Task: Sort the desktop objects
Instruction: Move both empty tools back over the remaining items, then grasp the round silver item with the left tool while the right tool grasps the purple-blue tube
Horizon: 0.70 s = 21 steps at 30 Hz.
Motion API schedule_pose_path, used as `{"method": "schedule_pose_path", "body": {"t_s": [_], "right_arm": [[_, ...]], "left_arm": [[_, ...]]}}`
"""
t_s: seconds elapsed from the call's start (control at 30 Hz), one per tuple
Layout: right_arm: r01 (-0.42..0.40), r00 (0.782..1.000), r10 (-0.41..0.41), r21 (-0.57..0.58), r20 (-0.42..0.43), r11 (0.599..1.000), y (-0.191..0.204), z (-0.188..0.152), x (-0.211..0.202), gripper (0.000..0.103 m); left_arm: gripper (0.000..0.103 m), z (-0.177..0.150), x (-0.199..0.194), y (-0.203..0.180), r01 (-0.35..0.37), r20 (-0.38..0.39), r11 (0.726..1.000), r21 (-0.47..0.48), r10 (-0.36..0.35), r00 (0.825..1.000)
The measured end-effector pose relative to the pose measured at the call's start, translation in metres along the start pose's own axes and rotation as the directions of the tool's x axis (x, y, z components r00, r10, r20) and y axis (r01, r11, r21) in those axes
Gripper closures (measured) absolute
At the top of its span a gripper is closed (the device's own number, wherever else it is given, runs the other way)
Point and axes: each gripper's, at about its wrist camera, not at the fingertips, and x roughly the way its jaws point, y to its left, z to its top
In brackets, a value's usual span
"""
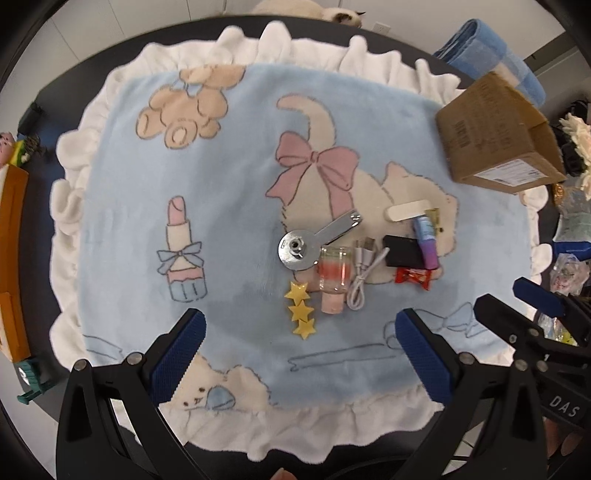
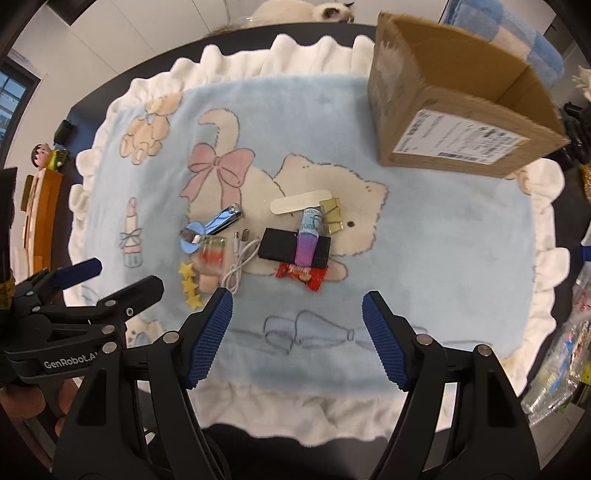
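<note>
A cluster of small objects lies mid-mat: a metal nail clipper (image 1: 317,240) (image 2: 212,227), a small glass jar (image 1: 334,275) (image 2: 212,258), a yellow star clip (image 1: 301,310) (image 2: 191,284), a white USB cable (image 1: 364,277) (image 2: 240,260), a black box (image 1: 402,252) (image 2: 280,247), a purple tube (image 1: 426,240) (image 2: 308,240), a red candy (image 1: 413,277) (image 2: 303,275), a nail file (image 1: 408,209) (image 2: 301,201) and gold binder clips (image 2: 332,218). My left gripper (image 1: 301,354) hovers open just short of the star clip. My right gripper (image 2: 297,339) is open below the candy. Both are empty.
An open cardboard box (image 1: 495,136) (image 2: 458,103) stands at the mat's far right corner. The blue plush mat (image 1: 229,229) (image 2: 443,258) covers a dark round table. A wooden stand (image 1: 11,266) sits at the left edge, plastic bags (image 2: 565,332) at the right. A cat (image 2: 303,11) lies beyond the table.
</note>
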Motion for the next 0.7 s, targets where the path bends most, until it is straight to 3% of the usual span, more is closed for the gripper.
{"method": "schedule_pose_path", "body": {"t_s": [0.27, 0.3, 0.37, 0.53, 0.6, 0.67, 0.7], "right_arm": [[-0.010, 1.000, 0.010, 0.011, -0.017, 1.000, -0.002, 0.018, 0.037, 0.031], [-0.015, 1.000, 0.016, 0.012, -0.023, 1.000, -0.001, 0.020, 0.041, 0.033], [-0.025, 0.999, 0.025, 0.017, -0.033, 1.000, -0.002, 0.024, 0.049, 0.037], [-0.031, 0.998, 0.032, 0.020, -0.055, 0.999, -0.003, 0.033, 0.065, 0.043], [-0.029, 0.998, 0.030, 0.020, -0.063, 0.999, -0.004, 0.036, 0.070, 0.043], [-0.027, 0.997, 0.028, 0.024, -0.075, 0.999, -0.004, 0.039, 0.076, 0.044], [-0.028, 0.996, 0.030, 0.026, -0.080, 0.999, -0.005, 0.040, 0.078, 0.045]], "left_arm": [[0.001, 0.016, 0.035, 0.002, -0.034, 0.002, 0.999, 0.017, 0.034, 0.999], [0.002, 0.018, 0.037, 0.004, -0.031, 0.001, 0.999, 0.012, 0.031, 1.000], [0.015, 0.021, 0.040, 0.008, -0.025, 0.001, 1.000, -0.004, 0.025, 1.000], [0.019, 0.031, 0.051, 0.015, 0.010, -0.021, 1.000, -0.010, -0.010, 1.000], [0.032, 0.033, 0.052, 0.014, 0.015, -0.021, 1.000, 0.006, -0.015, 1.000], [0.061, 0.035, 0.057, 0.012, 0.018, -0.040, 1.000, 0.017, -0.018, 0.999], [0.062, 0.035, 0.058, 0.012, 0.023, -0.050, 1.000, 0.017, -0.023, 0.998]]}}
